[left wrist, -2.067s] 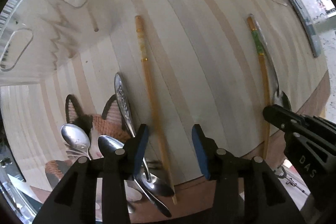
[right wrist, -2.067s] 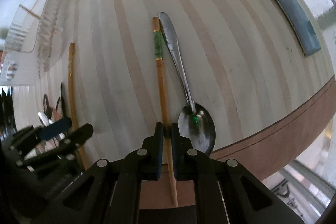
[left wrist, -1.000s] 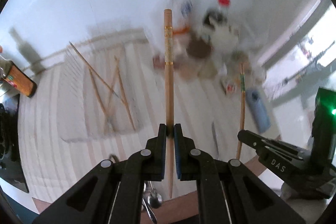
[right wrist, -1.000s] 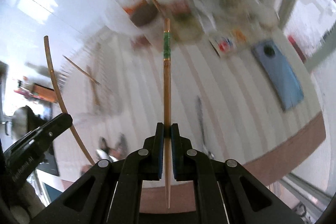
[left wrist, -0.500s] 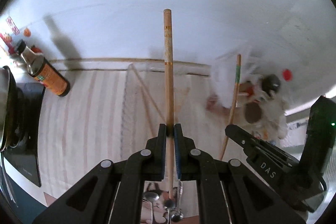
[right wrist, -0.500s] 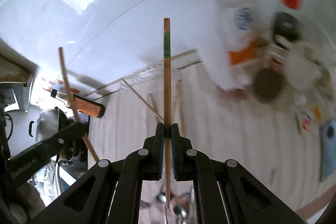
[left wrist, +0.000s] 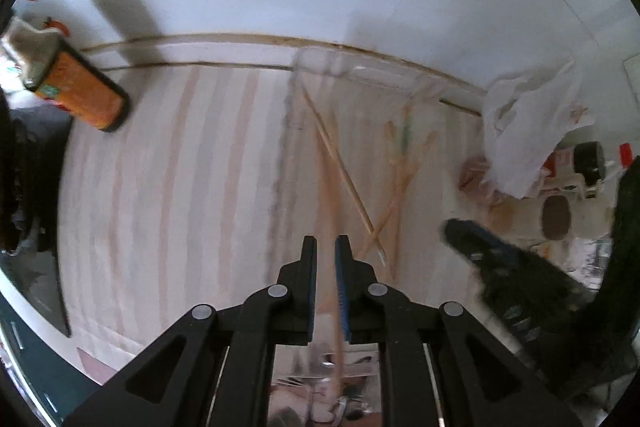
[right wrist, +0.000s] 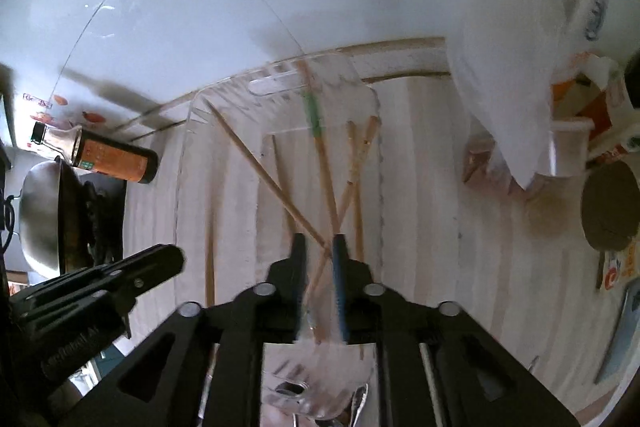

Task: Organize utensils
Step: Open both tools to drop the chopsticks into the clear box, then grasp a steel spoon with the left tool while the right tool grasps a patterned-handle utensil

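Observation:
A clear plastic tray (right wrist: 188,131) lies against the wall with several wooden chopsticks crossed inside it; the left wrist view shows its far rim (left wrist: 360,67). My left gripper (left wrist: 326,247) points straight down over the tray and its jaws are opening. A plain wooden chopstick (left wrist: 332,211) shows blurred in the narrow gap, slipping free. My right gripper (right wrist: 318,247) hovers beside it, jaws also opening. The green-banded chopstick (right wrist: 316,119) lies tilted in the tray, its near end still between the parted fingers. Each gripper appears in the other's view, the right gripper (left wrist: 480,255) and the left gripper (right wrist: 132,271).
A brown sauce bottle (right wrist: 112,155) lies left of the tray beside a metal wok (right wrist: 44,211). A white plastic bag (left wrist: 528,131), cups and packets crowd the right. A blue phone (right wrist: 624,331) lies at the far right. Spoons (right wrist: 360,399) show near the bottom edge. The white wall stands just behind.
Both grippers carried their chopsticks from the table front to above the tray and sank. Their jaws, shut on the chopsticks before, have parted, and both chopsticks are dropping into the tray.

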Demonstrator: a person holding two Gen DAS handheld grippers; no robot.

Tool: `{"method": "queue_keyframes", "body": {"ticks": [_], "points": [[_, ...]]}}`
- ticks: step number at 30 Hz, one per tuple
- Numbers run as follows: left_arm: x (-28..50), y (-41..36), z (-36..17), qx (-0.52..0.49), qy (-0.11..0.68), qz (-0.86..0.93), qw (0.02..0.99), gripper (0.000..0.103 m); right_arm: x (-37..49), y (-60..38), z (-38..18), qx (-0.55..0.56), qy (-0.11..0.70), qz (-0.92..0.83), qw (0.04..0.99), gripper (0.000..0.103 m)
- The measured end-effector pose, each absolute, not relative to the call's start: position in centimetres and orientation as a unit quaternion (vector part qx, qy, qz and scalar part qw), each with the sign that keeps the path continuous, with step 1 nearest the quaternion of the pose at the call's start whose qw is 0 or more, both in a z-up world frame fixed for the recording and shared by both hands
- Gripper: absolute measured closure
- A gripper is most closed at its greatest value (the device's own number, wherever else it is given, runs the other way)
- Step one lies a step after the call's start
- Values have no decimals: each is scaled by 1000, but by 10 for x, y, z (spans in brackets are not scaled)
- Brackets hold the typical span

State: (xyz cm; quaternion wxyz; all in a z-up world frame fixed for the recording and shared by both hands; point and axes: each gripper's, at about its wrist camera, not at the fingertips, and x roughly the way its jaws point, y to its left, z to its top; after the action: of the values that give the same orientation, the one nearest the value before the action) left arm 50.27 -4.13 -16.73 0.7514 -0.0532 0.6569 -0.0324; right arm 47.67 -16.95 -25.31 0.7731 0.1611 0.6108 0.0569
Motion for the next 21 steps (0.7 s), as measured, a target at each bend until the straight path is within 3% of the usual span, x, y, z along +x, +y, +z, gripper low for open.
{"method": "queue_keyframes", "body": {"ticks": [2, 4, 6, 9, 12, 14, 21], "points": [[495, -32, -164, -51, 646, -18, 761, 86, 468, -179, -251, 163, 605, 47, 778, 80], [487, -23, -161, -48, 633, 0, 772, 62, 459, -187, -247, 159, 600, 37, 783, 78], [479, -15, -157, -41, 615, 10, 787, 44, 452, -194, -242, 155, 594, 26, 789, 74], [462, -6, -152, -26, 586, 38, 809, 33, 434, -204, -237, 154, 585, 9, 796, 67], [451, 0, -150, -21, 565, 48, 824, 4, 414, -212, -233, 156, 571, -6, 806, 54], [443, 3, -149, -22, 553, 42, 832, 0, 398, -218, -231, 165, 558, -14, 813, 46], [411, -2, -159, 14, 546, 39, 837, 0, 348, -225, -229, 165, 540, -33, 825, 43]]}}
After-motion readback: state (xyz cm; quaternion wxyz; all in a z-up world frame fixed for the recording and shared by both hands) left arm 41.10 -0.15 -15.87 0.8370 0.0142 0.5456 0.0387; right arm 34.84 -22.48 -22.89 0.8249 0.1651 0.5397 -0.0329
